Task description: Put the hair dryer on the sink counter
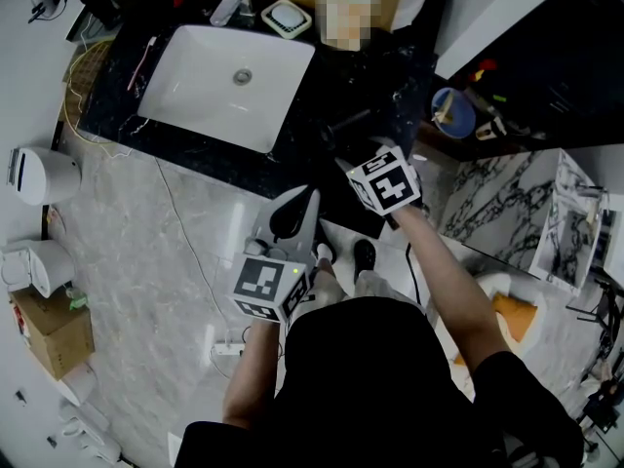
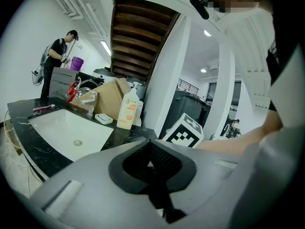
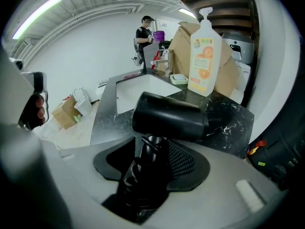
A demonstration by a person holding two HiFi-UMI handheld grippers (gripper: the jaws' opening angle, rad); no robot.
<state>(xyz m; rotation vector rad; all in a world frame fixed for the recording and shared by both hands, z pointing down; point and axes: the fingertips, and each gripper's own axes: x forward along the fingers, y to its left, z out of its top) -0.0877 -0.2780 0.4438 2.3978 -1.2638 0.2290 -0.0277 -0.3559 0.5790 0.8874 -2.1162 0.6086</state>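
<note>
The hair dryer is clamped by its handle in the right claw, with the barrel held over the black tabletop, just right of the sink. The left claw is closed on nothing. If released near the front edge, the barrel-heavy dryer could be tipped off.
</note>
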